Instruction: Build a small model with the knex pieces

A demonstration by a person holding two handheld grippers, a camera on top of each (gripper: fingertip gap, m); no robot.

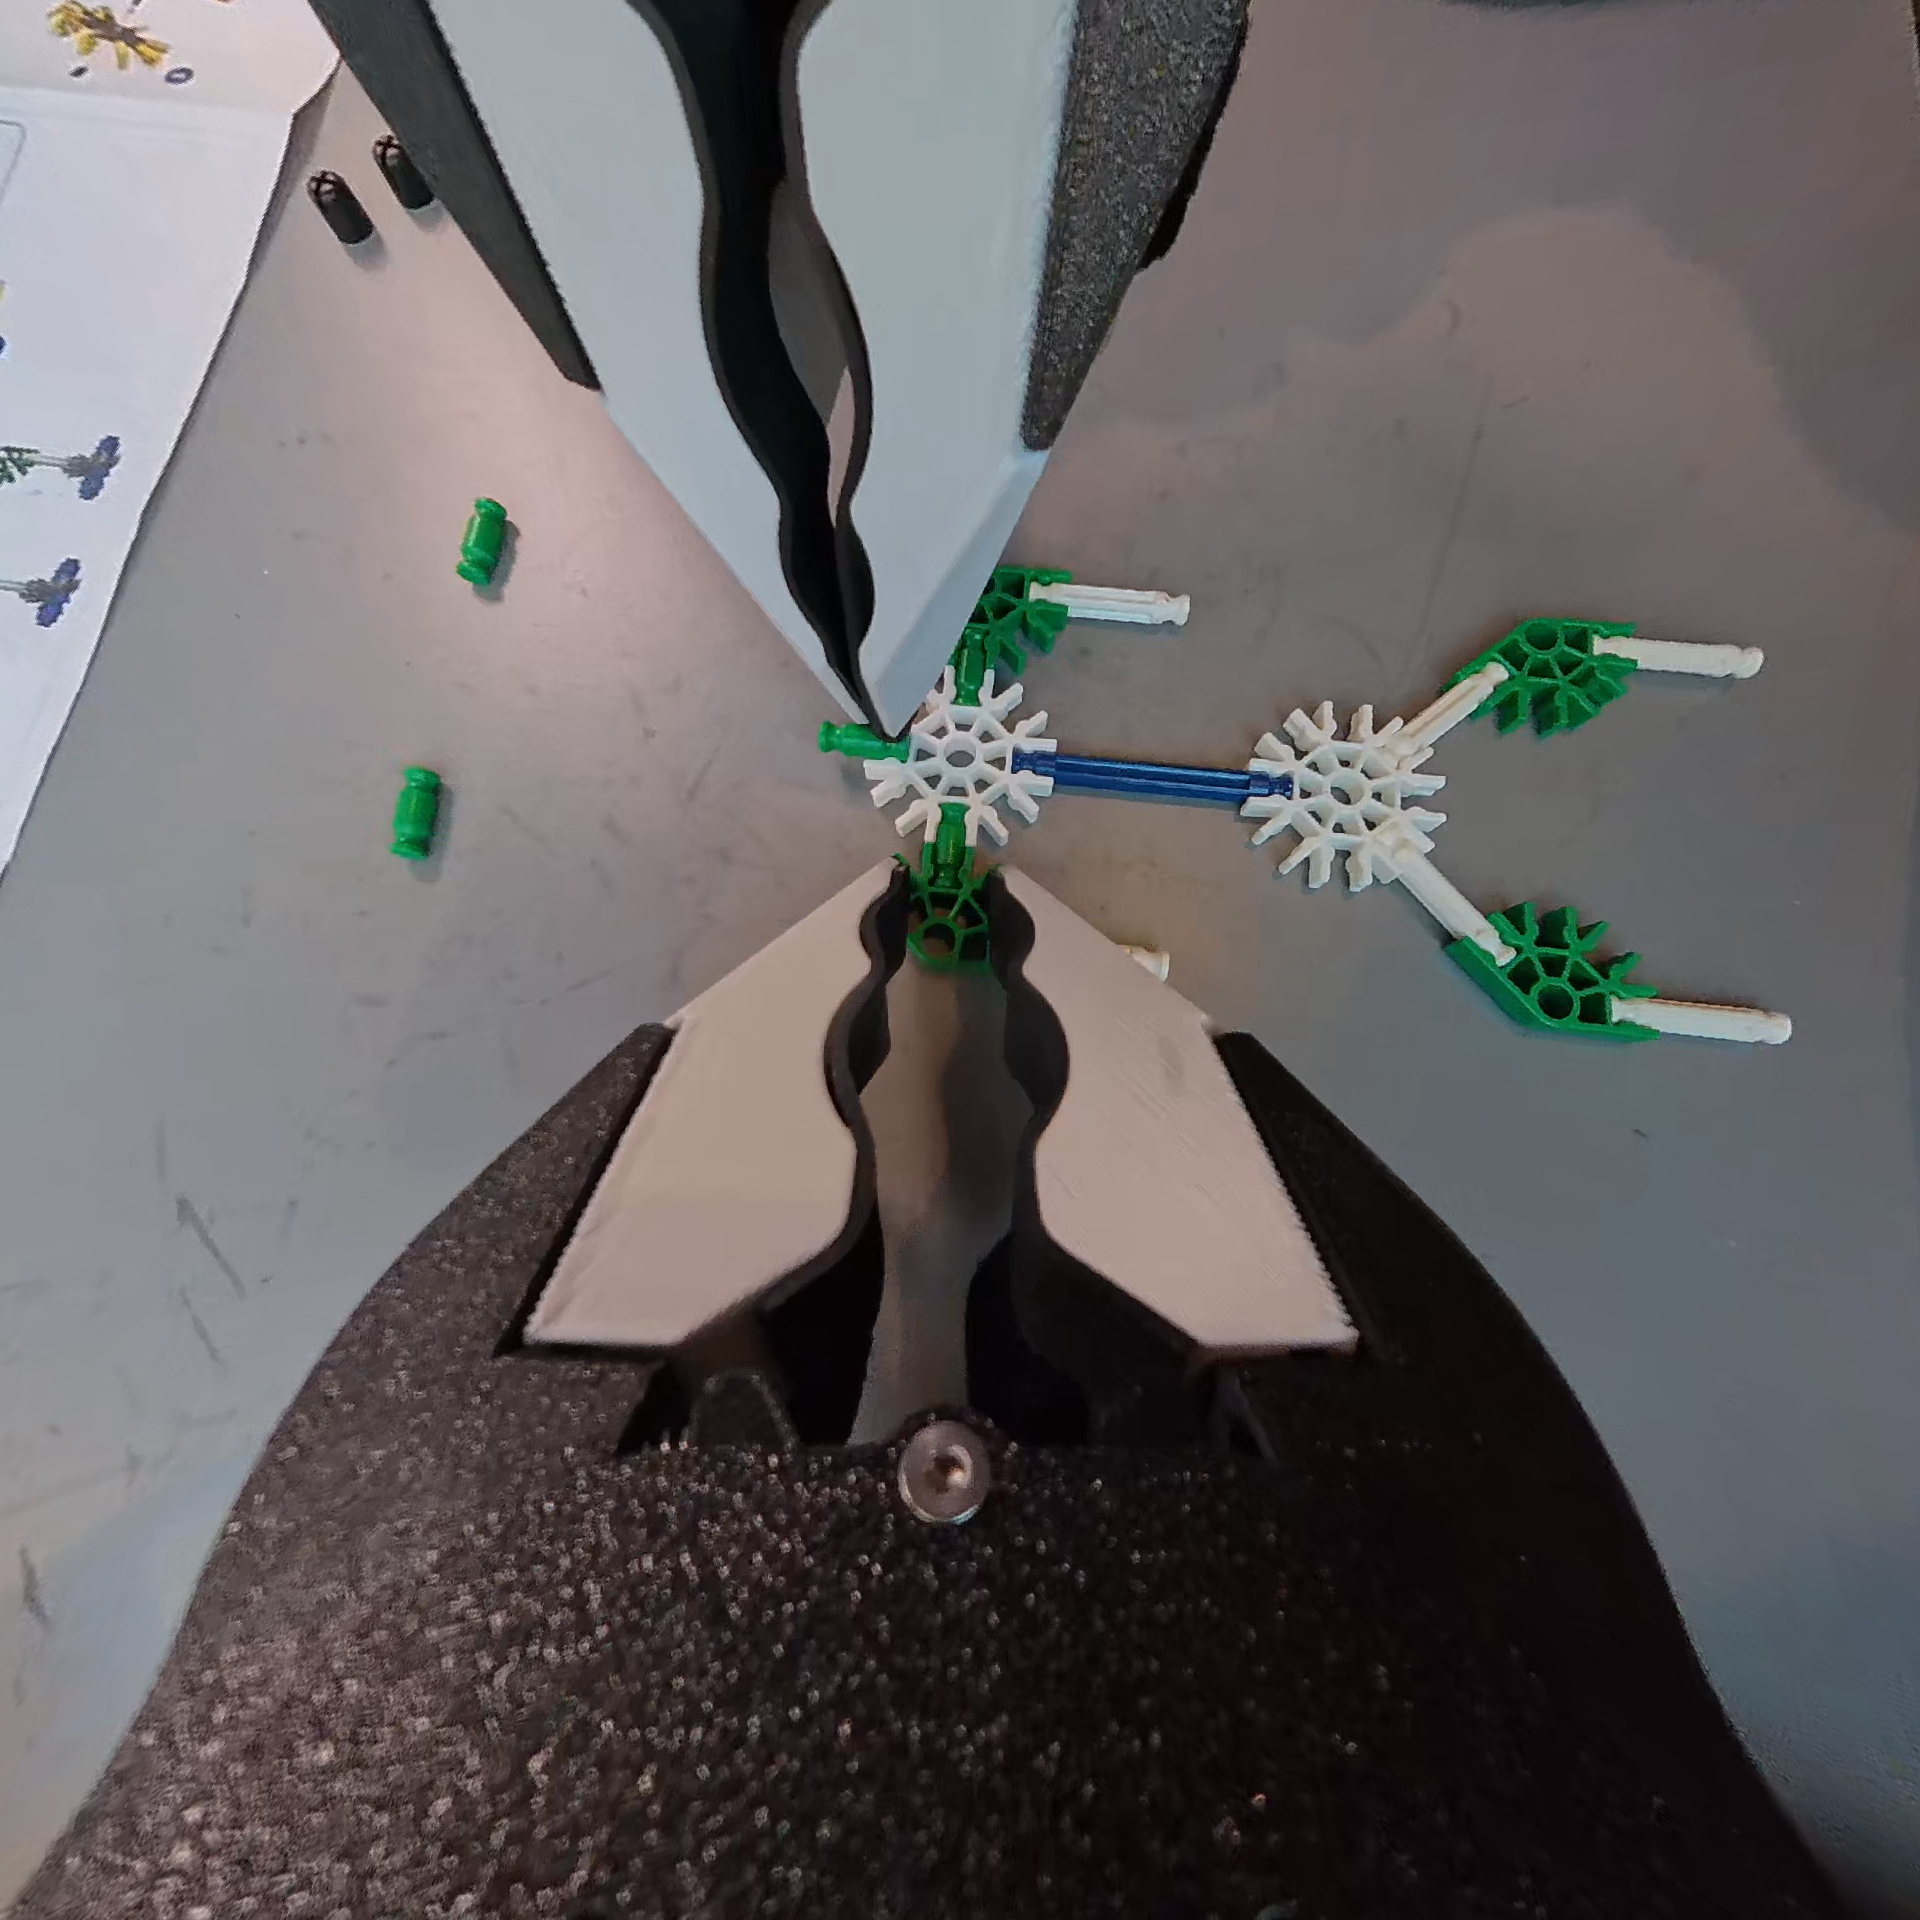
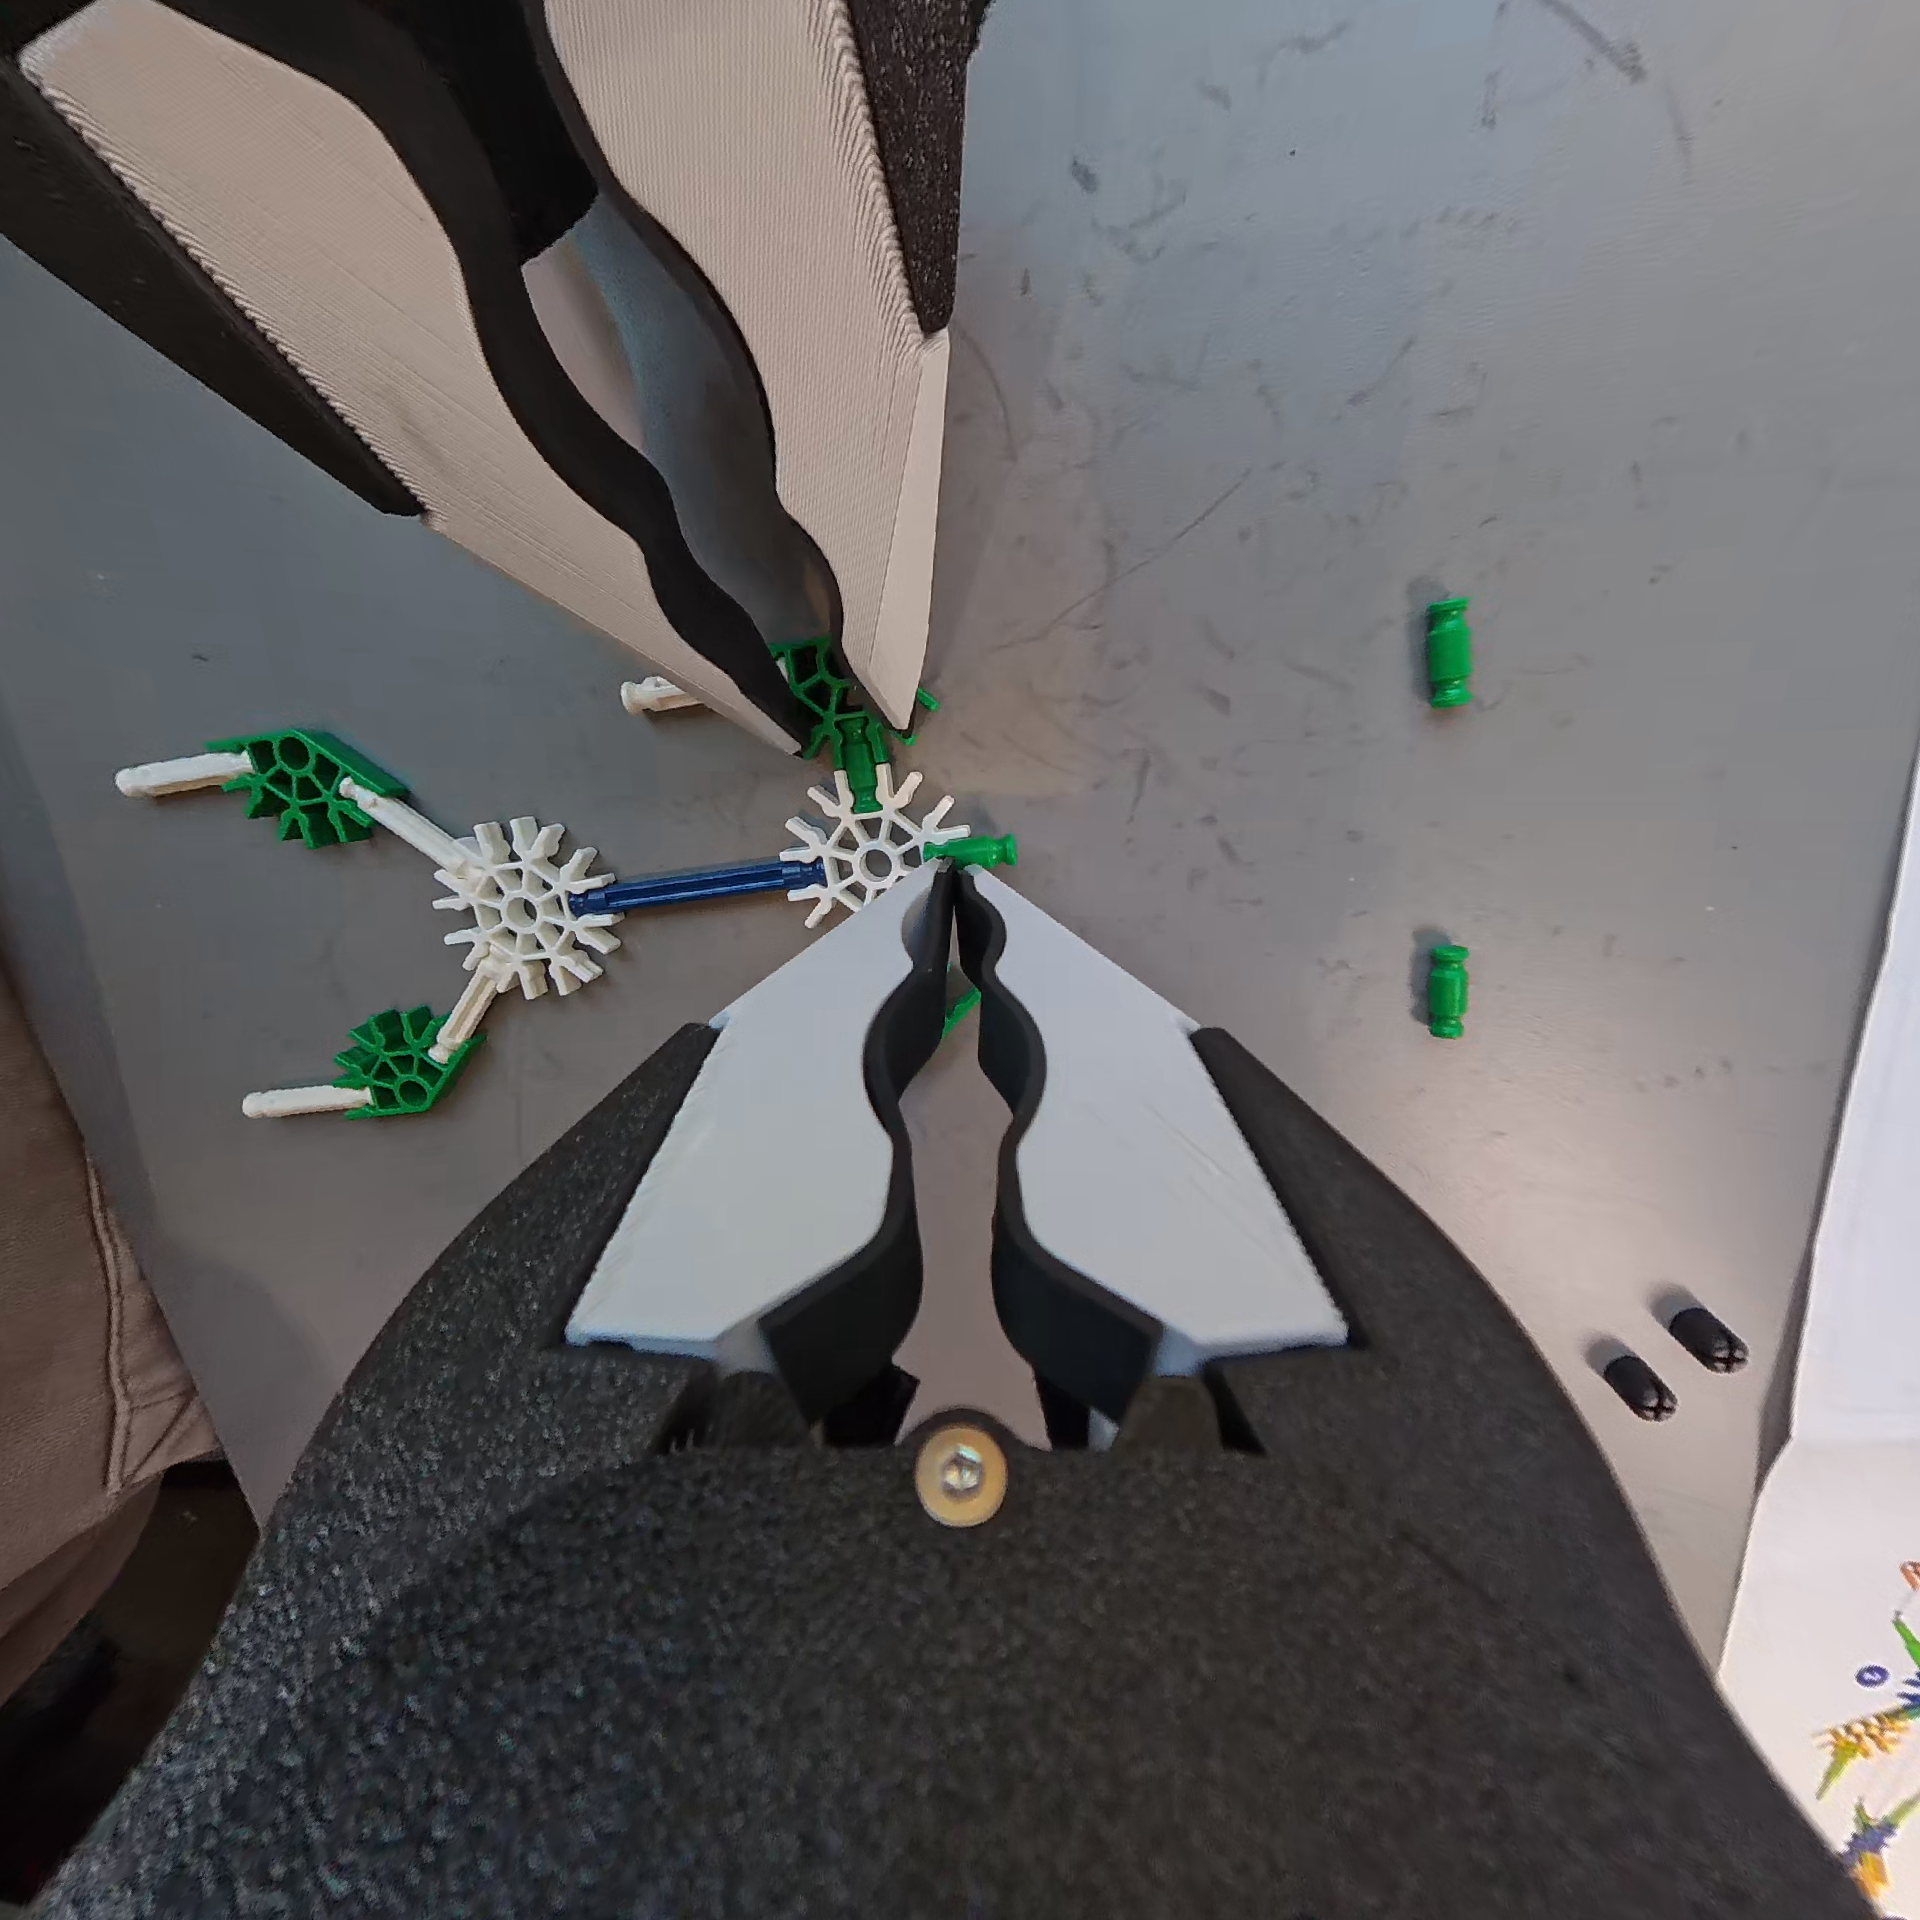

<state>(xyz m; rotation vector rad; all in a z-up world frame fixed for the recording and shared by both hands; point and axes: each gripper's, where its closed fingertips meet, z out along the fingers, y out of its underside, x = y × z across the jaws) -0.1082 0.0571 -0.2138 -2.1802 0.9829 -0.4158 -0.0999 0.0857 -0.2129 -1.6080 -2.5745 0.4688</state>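
Note:
A flat toy frame lies on the grey table (image 1: 1455,312). Two white snowflake connectors (image 1: 961,764) (image 1: 1345,795) are joined by a blue rod (image 1: 1143,777). My left gripper (image 1: 945,888) is shut on a green connector (image 1: 943,930), which a short green rod joins to the near snowflake. It comes in from the top of the right wrist view (image 2: 847,732). My right gripper (image 2: 956,881) is shut and empty. Its tips touch a short green rod (image 2: 977,852) that sticks out of that snowflake (image 2: 873,860). It also shows in the left wrist view (image 1: 885,727).
Two loose short green rods (image 1: 483,540) (image 1: 418,812) and two small black pieces (image 1: 338,203) lie on the table. A white picture sheet (image 1: 125,312) covers one side (image 2: 1860,1351). Green connectors with white rods (image 1: 1548,675) (image 1: 1548,971) form the frame's far end. Beige cloth (image 2: 62,1247) shows at the edge. My two grippers' fingertips are within a few centimetres of each other.

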